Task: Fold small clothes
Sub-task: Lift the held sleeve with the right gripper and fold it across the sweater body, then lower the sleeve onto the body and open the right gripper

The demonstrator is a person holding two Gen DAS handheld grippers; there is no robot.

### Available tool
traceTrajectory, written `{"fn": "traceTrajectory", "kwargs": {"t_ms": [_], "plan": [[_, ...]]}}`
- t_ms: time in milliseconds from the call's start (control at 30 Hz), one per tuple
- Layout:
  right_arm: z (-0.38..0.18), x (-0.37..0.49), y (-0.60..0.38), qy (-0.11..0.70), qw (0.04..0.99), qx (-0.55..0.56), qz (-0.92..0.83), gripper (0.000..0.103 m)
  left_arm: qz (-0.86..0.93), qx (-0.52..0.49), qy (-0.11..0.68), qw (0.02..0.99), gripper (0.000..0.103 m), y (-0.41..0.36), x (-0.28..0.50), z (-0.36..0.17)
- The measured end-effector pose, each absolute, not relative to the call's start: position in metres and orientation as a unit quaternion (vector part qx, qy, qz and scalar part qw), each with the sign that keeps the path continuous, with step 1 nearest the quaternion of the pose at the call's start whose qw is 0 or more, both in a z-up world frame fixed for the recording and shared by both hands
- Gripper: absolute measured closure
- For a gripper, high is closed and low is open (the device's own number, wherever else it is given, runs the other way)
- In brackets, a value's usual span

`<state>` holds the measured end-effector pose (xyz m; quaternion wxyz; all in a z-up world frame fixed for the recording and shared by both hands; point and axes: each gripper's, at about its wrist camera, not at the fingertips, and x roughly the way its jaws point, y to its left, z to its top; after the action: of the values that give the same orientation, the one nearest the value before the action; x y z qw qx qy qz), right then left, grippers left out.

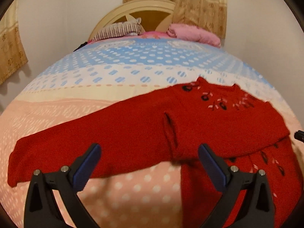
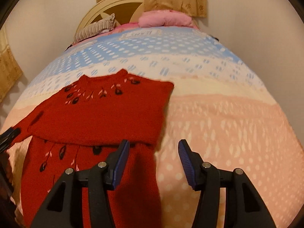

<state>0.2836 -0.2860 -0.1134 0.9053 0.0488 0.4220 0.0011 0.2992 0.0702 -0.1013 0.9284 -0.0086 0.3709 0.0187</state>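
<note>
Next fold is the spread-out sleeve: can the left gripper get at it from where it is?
Probably yes. The left gripper is open right above the sleeve, which lies flat on the bedspread with nothing over it.

Left gripper point(image 1: 149, 163) and right gripper point(image 2: 153, 159): matte black plastic arms with triangular cut-outs, each finger carrying two round silver screws and ending in a ribbed dark-blue pad point(image 2: 185, 161).

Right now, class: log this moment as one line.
left tongs: open, empty | right tongs: open, empty | red sweater: on bed, left sleeve out
</note>
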Motion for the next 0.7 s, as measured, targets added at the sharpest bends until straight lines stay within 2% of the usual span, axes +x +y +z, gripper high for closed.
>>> {"fn": "traceTrajectory", "kwargs": {"t_ms": [133, 200, 300, 367, 533, 700], "plan": [[-0.134, 0.297, -0.274, 0.438, 0.899, 0.02, -0.016, 0.049, 0.036, 0.011, 0.376, 0.926, 0.0, 0.055, 0.312, -0.117], [-0.148, 0.305, -0.282, 0.452, 0.89, 0.011, -0.063, 0.061, 0.038, 0.014, 0.395, 0.918, 0.0, 0.055, 0.316, -0.125], [-0.159, 0.304, -0.3, 0.453, 0.889, 0.049, -0.051, 0.069, 0.036, -0.006, 0.4, 0.916, 0.0, 0.063, 0.315, -0.127], [-0.155, 0.299, -0.296, 0.45, 0.891, 0.036, -0.039, 0.087, 0.038, -0.012, 0.399, 0.916, 0.0, 0.065, 0.312, -0.127], [-0.157, 0.3, -0.302, 0.459, 0.885, 0.052, -0.059, 0.087, 0.046, 0.029, 0.399, 0.915, 0.0, 0.051, 0.311, -0.13], [-0.136, 0.288, -0.295, 0.446, 0.889, 0.065, -0.074, 0.087, 0.042, 0.004, 0.394, 0.918, 0.0, 0.061, 0.309, -0.127]]}}
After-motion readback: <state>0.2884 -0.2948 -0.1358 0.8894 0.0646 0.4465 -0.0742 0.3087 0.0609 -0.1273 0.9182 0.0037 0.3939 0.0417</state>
